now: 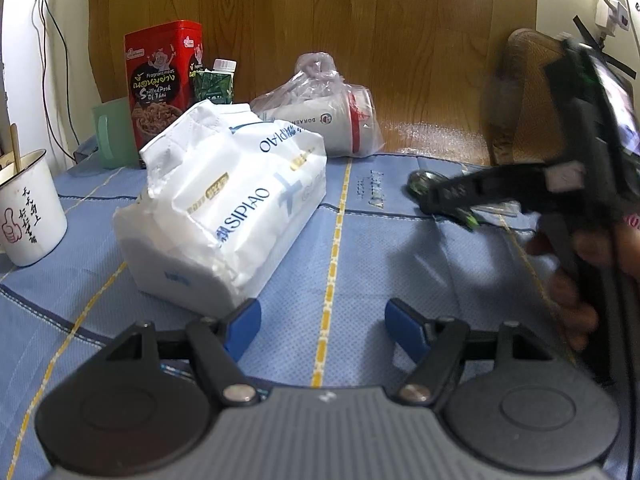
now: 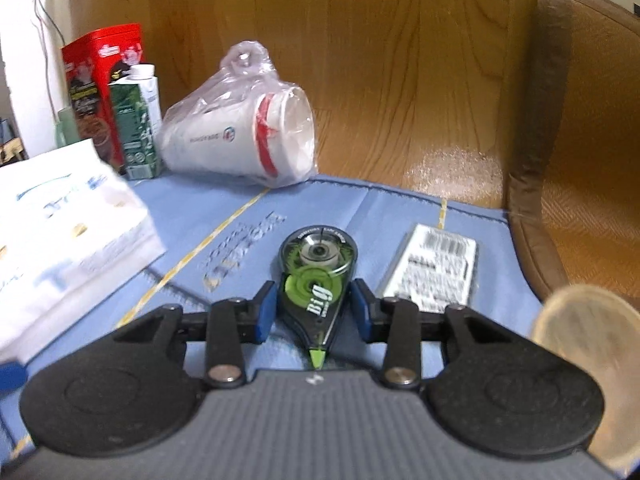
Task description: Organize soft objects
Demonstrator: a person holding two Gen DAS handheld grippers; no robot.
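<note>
A white SIPIAO tissue pack lies on the blue cloth; its edge also shows in the right wrist view. My left gripper stands open just in front of the pack, and its blue pads hold nothing. A black and green correction tape lies flat on the cloth. My right gripper straddles it, with both blue pads against its sides. In the left wrist view the right gripper is blurred, and a hand holds it.
A plastic bag of paper cups lies at the back. A red tin, a green carton, a green cup and a white mug stand at left. A barcoded packet lies right of the tape. A brown chair is at right.
</note>
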